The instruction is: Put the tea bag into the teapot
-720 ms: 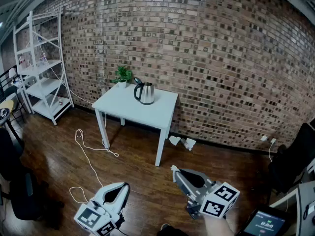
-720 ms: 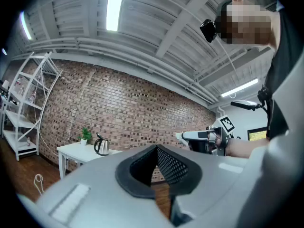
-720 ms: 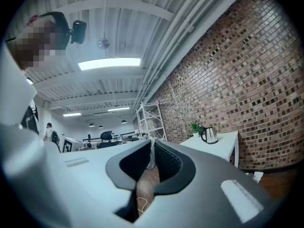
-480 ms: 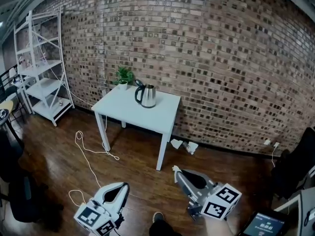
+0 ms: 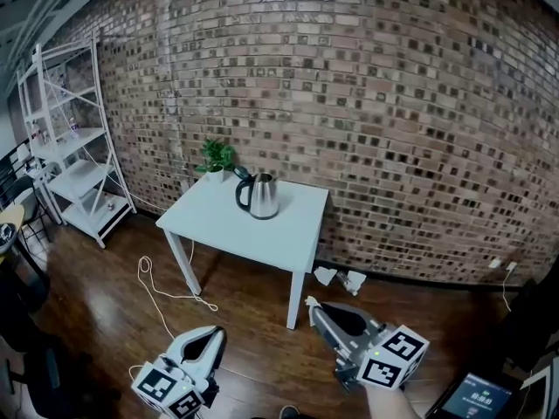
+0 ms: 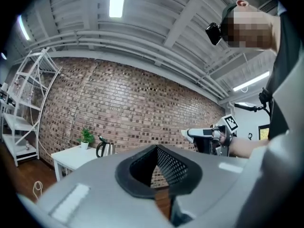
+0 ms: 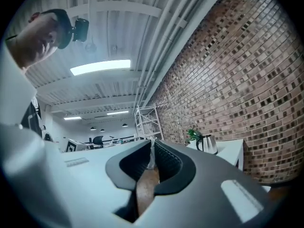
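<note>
The tea bag [image 7: 151,156], seen only as a small white sliver, is pinched at the tips of the right gripper [image 7: 152,145], which is held low over the wooden floor [image 5: 253,356], well apart from the teapot [image 5: 259,195]. The teapot stands upright near the back of the white table [image 5: 271,234], beside a potted plant [image 5: 216,157] and against the brick wall [image 5: 367,103]. The left gripper [image 6: 156,147] has its jaws pressed together with nothing between them, also low over the floor, and a white shelf rack [image 5: 72,147] stands far left.
</note>
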A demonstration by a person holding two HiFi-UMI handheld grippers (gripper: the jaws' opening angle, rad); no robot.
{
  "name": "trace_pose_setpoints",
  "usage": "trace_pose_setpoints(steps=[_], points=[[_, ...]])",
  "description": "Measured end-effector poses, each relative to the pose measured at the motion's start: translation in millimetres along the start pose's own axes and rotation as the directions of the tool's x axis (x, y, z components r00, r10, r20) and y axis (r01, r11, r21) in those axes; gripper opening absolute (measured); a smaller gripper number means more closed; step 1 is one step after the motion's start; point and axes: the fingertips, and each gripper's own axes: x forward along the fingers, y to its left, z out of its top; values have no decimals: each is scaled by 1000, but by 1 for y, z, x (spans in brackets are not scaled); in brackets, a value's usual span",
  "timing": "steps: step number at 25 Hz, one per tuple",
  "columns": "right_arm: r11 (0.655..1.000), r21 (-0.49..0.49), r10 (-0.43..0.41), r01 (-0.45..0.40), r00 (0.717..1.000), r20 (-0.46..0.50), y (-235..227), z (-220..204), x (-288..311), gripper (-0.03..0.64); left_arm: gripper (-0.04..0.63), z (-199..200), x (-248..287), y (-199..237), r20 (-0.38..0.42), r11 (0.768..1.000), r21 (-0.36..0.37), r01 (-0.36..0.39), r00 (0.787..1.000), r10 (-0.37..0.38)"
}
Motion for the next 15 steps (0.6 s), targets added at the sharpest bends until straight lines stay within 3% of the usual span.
trace_pose_setpoints(steps=[6, 9, 12, 15], points=[[1000, -2, 9, -9, 1000, -17, -64, 9, 40, 25, 6, 4, 62, 36, -23, 999, 25, -26, 999, 27], [1000, 26, 18, -17, 1000, -26, -82, 3, 61, 26, 6, 10, 81, 47, 6, 1000, 25, 7, 1000, -7], [999, 37, 16, -15, 999, -31, -101, 1, 85, 25, 5, 10, 104, 65, -7, 997, 69, 39, 999, -39], [999, 34, -5, 6, 1000, -31, -121, 3, 114, 26, -5, 8, 126, 94, -6, 997, 61, 56, 998, -55]])
